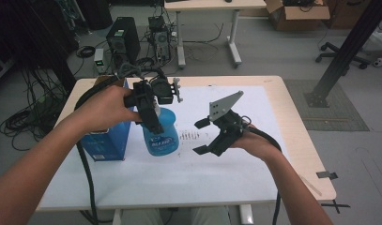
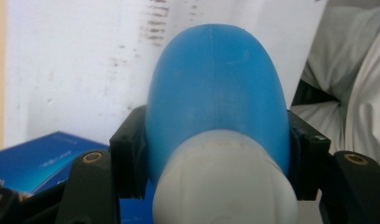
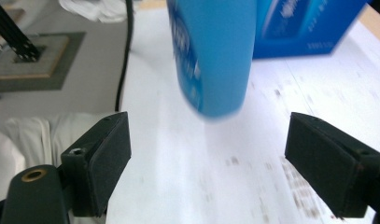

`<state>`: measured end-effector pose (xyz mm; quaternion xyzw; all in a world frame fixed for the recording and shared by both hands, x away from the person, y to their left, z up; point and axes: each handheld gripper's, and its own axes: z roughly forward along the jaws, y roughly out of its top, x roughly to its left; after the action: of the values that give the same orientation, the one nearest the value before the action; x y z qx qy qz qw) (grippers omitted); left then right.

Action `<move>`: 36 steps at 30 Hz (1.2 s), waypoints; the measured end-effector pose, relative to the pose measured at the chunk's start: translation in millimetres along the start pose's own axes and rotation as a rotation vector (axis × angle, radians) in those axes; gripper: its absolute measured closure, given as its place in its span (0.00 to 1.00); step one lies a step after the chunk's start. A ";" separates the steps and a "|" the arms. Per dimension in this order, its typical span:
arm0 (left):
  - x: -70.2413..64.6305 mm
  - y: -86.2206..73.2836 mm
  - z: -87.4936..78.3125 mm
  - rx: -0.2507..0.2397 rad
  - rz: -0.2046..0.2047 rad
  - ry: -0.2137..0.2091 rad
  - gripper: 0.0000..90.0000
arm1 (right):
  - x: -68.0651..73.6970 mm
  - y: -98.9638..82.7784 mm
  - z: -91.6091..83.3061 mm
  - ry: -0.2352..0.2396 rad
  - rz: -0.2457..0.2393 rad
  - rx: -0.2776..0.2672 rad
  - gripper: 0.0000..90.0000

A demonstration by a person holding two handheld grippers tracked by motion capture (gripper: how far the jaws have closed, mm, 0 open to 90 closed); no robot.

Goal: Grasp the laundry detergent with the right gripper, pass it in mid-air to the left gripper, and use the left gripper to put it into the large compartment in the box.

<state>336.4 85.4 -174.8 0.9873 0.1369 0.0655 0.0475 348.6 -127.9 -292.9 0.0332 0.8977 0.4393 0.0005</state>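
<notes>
Item one: my left gripper (image 1: pixel 153 123), coming down from above, jaws closed tight on the neck of the blue bottle (image 1: pixel 161 133). In the left gripper view the bottle (image 2: pixel 217 93) bulges out between the two black jaws, its white cap nearest the camera.

Item two: the blue bottle itself, upright over the white sheet (image 1: pixel 202 164) that covers the table (image 1: pixel 292 117), just beside the blue box (image 1: pixel 106 140) on its left. Whether its base rests on the sheet or hangs just above it I cannot tell.

Item three: my right gripper (image 1: pixel 201 137), to the right of the bottle and apart from it, jaws spread wide with nothing between them. In the right gripper view the bottle (image 3: pixel 213 56) stands beyond the open jaws, the box (image 3: pixel 304 28) behind it.

Item four: dark smudges (image 1: pixel 189 136) on the sheet, between bottle and right gripper.
</notes>
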 end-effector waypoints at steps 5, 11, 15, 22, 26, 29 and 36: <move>6.2 -1.6 -11.5 0.000 -0.079 0.033 0.42 | -0.8 -5.9 -15.0 -0.052 0.018 0.040 0.11; 14.9 -5.2 -27.9 -0.004 -0.174 0.042 0.42 | -2.2 -8.7 -37.3 -0.121 0.026 0.099 0.10; 22.5 -9.1 -39.2 -0.006 -0.240 0.063 0.42 | -3.5 -9.8 -50.1 -0.151 0.027 0.135 0.09; 39.8 -19.4 -60.9 -0.009 -0.410 0.097 0.42 | -6.6 -13.7 -64.8 -0.204 0.025 0.206 0.09; 50.5 -24.2 -74.4 -0.011 -0.496 0.113 0.42 | -8.3 -16.5 -71.4 -0.219 0.027 0.226 0.09; 59.6 -29.6 -83.4 -0.020 -0.572 0.111 0.42 | -8.1 -16.8 -76.6 -0.229 0.025 0.237 0.09; 77.1 -47.3 -98.0 -0.045 -0.763 0.141 0.42 | -8.0 -16.4 -87.9 -0.253 0.014 0.249 0.09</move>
<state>383.5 159.5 -74.4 0.8573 0.4957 0.1137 0.0805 352.9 -207.7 -252.1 0.0943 0.9378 0.3169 0.1061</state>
